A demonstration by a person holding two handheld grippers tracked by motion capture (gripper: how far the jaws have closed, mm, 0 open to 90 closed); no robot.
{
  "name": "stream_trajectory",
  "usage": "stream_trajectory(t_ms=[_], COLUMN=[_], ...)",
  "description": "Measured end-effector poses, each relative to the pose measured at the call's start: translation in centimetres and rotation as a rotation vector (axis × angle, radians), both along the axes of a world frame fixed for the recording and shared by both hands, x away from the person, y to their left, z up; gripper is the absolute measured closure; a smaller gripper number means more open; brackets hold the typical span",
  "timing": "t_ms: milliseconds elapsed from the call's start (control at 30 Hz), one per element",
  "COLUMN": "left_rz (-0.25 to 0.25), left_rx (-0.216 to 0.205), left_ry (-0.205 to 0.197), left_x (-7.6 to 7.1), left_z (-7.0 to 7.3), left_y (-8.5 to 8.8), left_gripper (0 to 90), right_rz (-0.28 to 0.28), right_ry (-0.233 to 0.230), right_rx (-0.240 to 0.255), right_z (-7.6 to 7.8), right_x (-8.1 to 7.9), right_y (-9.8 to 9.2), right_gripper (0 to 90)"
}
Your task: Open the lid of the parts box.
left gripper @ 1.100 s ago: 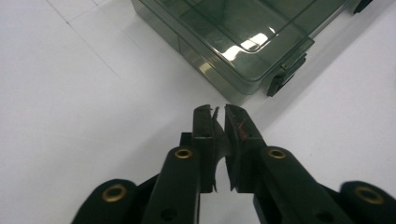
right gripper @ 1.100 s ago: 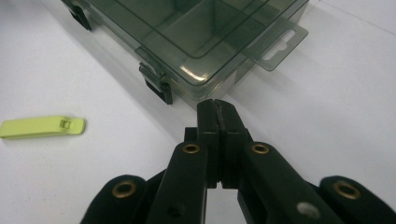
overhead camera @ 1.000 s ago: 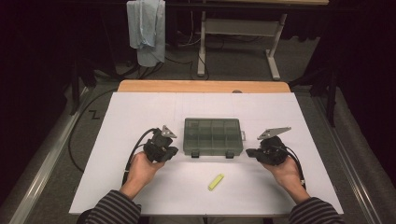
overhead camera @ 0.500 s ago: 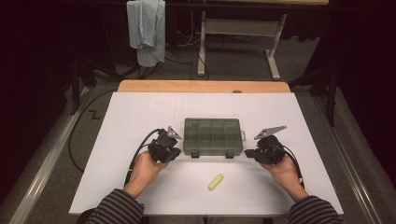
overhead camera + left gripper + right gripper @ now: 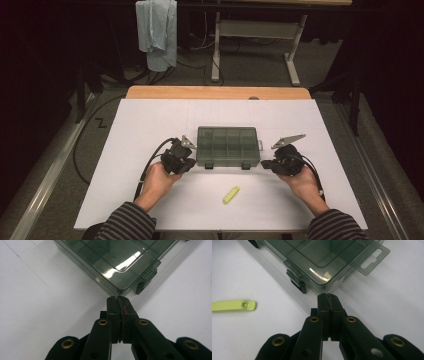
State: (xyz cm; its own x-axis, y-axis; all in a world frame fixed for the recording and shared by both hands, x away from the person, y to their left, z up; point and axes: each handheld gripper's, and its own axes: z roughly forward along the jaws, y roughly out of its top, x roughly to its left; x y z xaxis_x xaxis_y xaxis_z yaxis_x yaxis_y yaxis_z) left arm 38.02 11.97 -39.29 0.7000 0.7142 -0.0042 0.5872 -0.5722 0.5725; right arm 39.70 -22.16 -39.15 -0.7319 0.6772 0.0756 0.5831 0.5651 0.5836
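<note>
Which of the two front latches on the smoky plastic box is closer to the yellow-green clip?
The right-hand latch on the box, on the right tool's side. The clip lies just below it; the other latch sits farther left.

Both forearms wear long sleeves (image 5: 127, 222) striped in dark grey and a lighter grey; the hands are bare. Each hand carries black tongs. The left tongs (image 5: 117, 298) have two flat black jaws on angular black link arms, each arm set with brass-coloured eyelets, and a thin red scratch mark runs along one jaw's inner edge. The right tongs (image 5: 328, 295) are built alike, with brass eyelets and one silvery screw head on a link arm. A grey three-cornered plate (image 5: 288, 140) sits atop each body, and a black cable (image 5: 150, 162) trails from each.
</note>
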Motion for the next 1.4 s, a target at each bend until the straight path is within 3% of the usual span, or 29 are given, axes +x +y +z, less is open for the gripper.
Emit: stream_trajectory(t_ms=[367,700,900,933,1033,1300,1400], left_rz=[-0.002,0.001,0.029,0.038,0.047,0.073,0.076], left_rx=[-0.009,-0.04,-0.024,-0.01,0.006,0.005,0.006], left_ry=[-0.006,-0.057,-0.091,-0.099,-0.12,-0.197,-0.205], left_x=[0.0,-0.5,-0.5,-0.4,-0.4,-0.2,-0.2], left_z=[-0.1,0.5,0.7,0.8,0.9,1.8,1.9], left_y=[0.0,0.1,-0.2,-0.3,-0.6,-1.5,-1.6], left_gripper=[87.8,86.5,75.2,68.7,60.6,48.9,46.6], right_rz=[0.008,-0.002,-0.001,-0.01,-0.011,-0.017,-0.02], right_ry=[-0.004,-0.027,-0.056,-0.054,-0.067,-0.082,-0.084], right_rx=[0.005,0.052,0.072,0.081,0.09,0.109,0.116], right_z=[-0.2,0.2,0.7,0.9,1.1,1.8,1.9], right_x=[0.1,-0.2,-0.4,-0.4,-0.4,-0.4,-0.3], right_y=[0.3,0.1,0.0,-0.1,-0.1,-0.2,-0.2], right_gripper=[90.0,89.7,88.6,87.8,87.3,86.9,86.0])
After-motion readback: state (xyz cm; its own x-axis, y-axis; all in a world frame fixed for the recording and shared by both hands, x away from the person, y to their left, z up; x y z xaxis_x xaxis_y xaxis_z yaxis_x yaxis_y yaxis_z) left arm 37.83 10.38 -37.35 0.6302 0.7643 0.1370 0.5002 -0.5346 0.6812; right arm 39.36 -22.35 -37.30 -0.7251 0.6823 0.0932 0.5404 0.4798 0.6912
